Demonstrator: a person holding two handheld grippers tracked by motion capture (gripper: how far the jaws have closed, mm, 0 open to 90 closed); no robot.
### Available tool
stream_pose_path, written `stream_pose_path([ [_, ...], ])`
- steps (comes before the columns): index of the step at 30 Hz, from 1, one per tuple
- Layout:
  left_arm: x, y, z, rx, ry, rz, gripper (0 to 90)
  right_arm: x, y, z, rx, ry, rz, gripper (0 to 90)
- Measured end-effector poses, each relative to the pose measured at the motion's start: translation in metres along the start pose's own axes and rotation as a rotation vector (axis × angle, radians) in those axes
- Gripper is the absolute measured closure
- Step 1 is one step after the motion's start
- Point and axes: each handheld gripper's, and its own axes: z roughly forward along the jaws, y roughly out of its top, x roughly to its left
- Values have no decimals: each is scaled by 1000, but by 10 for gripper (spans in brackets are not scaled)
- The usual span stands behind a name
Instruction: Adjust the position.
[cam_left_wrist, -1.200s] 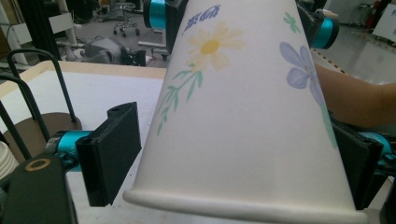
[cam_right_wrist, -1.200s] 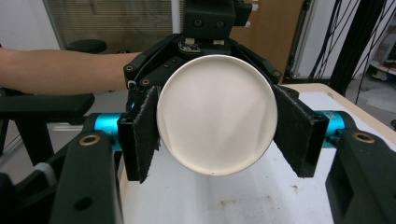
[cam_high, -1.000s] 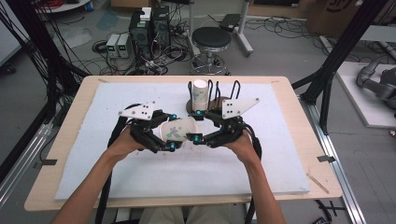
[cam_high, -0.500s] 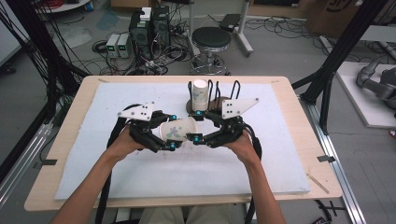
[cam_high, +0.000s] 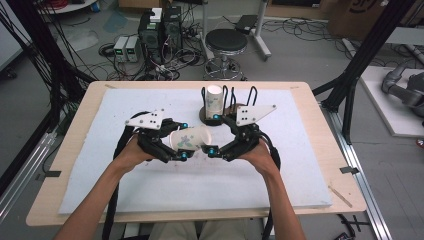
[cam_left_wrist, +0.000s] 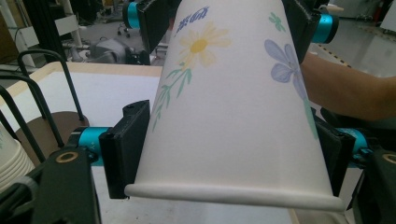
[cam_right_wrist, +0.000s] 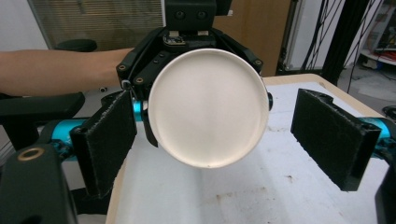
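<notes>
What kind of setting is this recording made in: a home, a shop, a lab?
Most likely a robotics or data-collection lab. The table stands on a bare concrete floor beside a heap of cabled electronics boxes, black rig struts frame it, and a round stool stands behind.

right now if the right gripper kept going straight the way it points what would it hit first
Most likely the closed bottom of the paper cup, dead ahead between its open jaws. The left gripper holds that cup just behind. Depth is hard to judge.
</notes>
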Motion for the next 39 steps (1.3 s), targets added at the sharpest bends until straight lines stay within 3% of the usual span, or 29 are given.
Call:
stream_pose_path([
  [11, -3, 1, -11, 48, 28, -3, 262, 1, 0, -3, 30, -5, -5, 145],
  [19, -4, 3, -22, 165, 53, -20, 263, 2, 3, -1, 155, -65, -45, 145],
  [28, -5, 11, -26, 330, 63, -8, 263, 4, -1, 5, 274, -77, -64, 145],
  [39, -5, 19, -26, 452, 73, -3, 263, 3, 0, 10, 409, -99, -84, 145],
])
